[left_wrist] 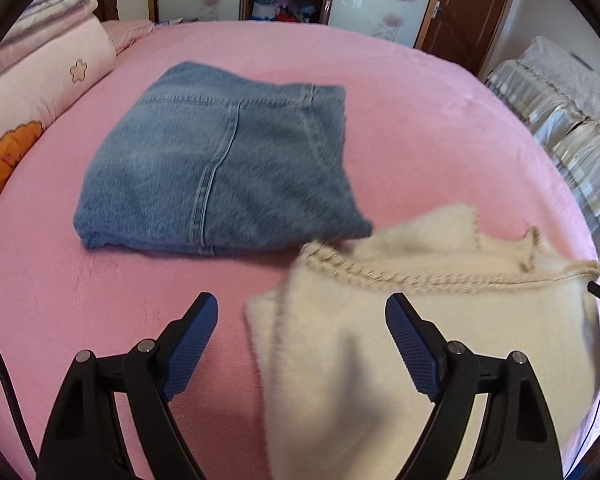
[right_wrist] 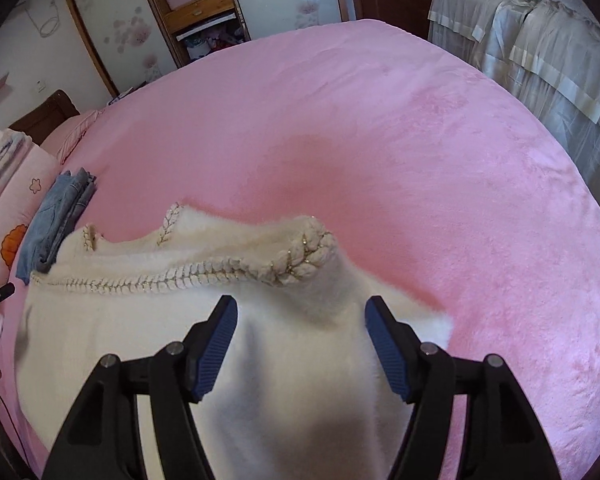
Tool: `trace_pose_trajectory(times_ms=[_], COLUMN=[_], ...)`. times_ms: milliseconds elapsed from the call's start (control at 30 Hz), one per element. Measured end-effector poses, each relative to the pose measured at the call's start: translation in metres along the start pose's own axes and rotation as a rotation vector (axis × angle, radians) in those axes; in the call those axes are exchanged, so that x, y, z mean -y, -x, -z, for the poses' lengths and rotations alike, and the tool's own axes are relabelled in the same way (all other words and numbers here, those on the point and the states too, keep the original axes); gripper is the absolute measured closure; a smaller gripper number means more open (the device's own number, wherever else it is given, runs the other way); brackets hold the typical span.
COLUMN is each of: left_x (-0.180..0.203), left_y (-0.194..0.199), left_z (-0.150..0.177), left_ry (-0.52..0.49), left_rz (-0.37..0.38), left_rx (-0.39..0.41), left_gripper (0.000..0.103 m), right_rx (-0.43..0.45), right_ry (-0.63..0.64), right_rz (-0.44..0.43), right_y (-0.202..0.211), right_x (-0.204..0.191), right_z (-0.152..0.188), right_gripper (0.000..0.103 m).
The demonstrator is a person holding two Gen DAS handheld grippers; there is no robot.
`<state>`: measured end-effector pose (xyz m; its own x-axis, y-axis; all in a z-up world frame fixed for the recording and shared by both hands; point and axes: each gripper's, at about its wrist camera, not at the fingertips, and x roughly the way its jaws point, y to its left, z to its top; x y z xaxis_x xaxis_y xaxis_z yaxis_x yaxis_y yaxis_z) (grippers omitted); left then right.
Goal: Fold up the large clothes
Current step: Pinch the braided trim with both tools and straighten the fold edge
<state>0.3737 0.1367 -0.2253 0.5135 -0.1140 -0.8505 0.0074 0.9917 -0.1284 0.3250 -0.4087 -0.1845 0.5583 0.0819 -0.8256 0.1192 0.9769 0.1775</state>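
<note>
A: Item 1, cream sweater [right_wrist: 148,320]?
B: Lying on pink bed [right_wrist: 420,140], braided trim facing up. My R gripper [right_wrist: 300,344] is hovering over it, jaws spread, gripping nothing.
A: L gripper [left_wrist: 300,344]?
B: Also standing wide, sweater edge under its R finger.
A: Item 2?
B: Folded jeans [left_wrist: 220,160], sitting just beyond sweater, near pillow [left_wrist: 32,92].

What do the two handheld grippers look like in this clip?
Both match: the left gripper and right gripper have matte black angular arms with round silver pivot pins, and each finger carries a dark blue ribbed pad. A thin black cable runs along the left view's edge. No sleeve is visible.
</note>
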Motion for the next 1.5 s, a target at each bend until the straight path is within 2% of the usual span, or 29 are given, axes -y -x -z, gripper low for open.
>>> trace_pose_trajectory(times_ms=[33, 100, 133, 167, 200, 233, 267, 300, 367, 467, 600, 667, 733, 867, 967, 1000, 1100, 1133, 1167, 1233, 1267, 1500], left_x=[-0.003, -0.009, -0.01, -0.011, -0.01, -0.01, -0.006, -0.001, 0.012, 0.029, 0.04, 0.04, 0.038, 0.041, 0.045, 0.045, 0.044, 0.045, 0.047, 0.051, 0.053, 0.103], left_y=[-0.007, -0.02, -0.025, -0.03, -0.034, -0.038, -0.036, -0.034, -0.027, -0.01, 0.008, 0.005, -0.008, -0.052, -0.056, -0.054, -0.045, -0.04, -0.032, -0.014, -0.007, 0.028], left_z=[0.001, 0.004, 0.005, 0.007, 0.008, 0.008, 0.009, 0.01, 0.012, 0.013, 0.004, -0.002, -0.006, 0.007, 0.012, 0.012, 0.007, 0.006, 0.007, 0.011, 0.016, 0.055], left_ry=[0.009, 0.034, 0.042, 0.053, 0.065, 0.075, 0.075, 0.062, 0.029, 0.004, 0.013, 0.032, 0.049, 0.013, -0.005, -0.002, 0.012, 0.012, 0.014, 0.03, 0.04, 0.016], left_rz=[0.002, 0.016, 0.023, 0.03, 0.04, 0.03, 0.004, -0.023, -0.089, -0.15, -0.168, -0.192, -0.217, -0.308, -0.336, -0.329, -0.299, -0.289, -0.273, -0.228, -0.203, -0.066], left_rx=[-0.014, -0.031, -0.037, -0.048, -0.055, -0.05, -0.033, -0.012, 0.022, 0.09, 0.16, 0.173, 0.155, 0.066, 0.074, 0.062, 0.011, -0.003, -0.012, -0.007, 0.0, -0.028], left_gripper=[0.02, 0.032, 0.051, 0.075, 0.086, 0.092, 0.094, 0.095, 0.097, 0.097, 0.098, 0.098, 0.098, 0.098, 0.096, 0.095, 0.079, 0.068, 0.055, 0.039, 0.035, 0.034], right_rx=[-0.002, -0.022, -0.031, -0.031, -0.028, -0.019, -0.007, -0.002, 0.013, 0.087, 0.215, 0.235, 0.2, 0.036, 0.046, 0.043, 0.043, 0.047, 0.056, 0.065, 0.071, 0.008], right_ry=[0.004, 0.0, -0.013, -0.028, -0.039, -0.047, -0.045, -0.043, -0.06, -0.062, -0.087, -0.103, -0.12, -0.117, -0.09, -0.074, -0.035, -0.032, -0.036, -0.047, -0.051, -0.022], right_rz=[0.009, 0.011, 0.004, -0.016, -0.03, -0.032, -0.021, -0.004, -0.015, 0.01, 0.048, 0.07, 0.103, 0.208, 0.26, 0.273, 0.314, 0.32, 0.308, 0.261, 0.227, -0.082], right_y=[-0.004, -0.014, -0.018, -0.021, -0.024, -0.025, -0.025, -0.025, -0.023, -0.005, 0.027, 0.028, 0.011, -0.051, -0.051, -0.048, -0.032, -0.025, -0.016, -0.001, 0.007, 0.036], right_x=[0.0, 0.002, 0.004, 0.006, 0.006, 0.006, 0.005, 0.005, 0.008, 0.005, 0.0, 0.0, 0.002, 0.004, -0.005, -0.007, -0.016, -0.02, -0.024, -0.033, -0.04, -0.13], right_z=[0.0, -0.001, -0.001, -0.001, 0.0, 0.001, 0.002, 0.004, 0.008, 0.015, 0.014, 0.005, -0.003, 0.0, 0.0, 0.0, -0.001, -0.001, 0.0, 0.003, 0.004, 0.038], right_gripper=[0.036, 0.036, 0.036, 0.036, 0.038, 0.041, 0.059, 0.085, 0.091, 0.094, 0.095, 0.095, 0.095, 0.094, 0.092, 0.088, 0.082, 0.082, 0.082, 0.079, 0.079, 0.079])
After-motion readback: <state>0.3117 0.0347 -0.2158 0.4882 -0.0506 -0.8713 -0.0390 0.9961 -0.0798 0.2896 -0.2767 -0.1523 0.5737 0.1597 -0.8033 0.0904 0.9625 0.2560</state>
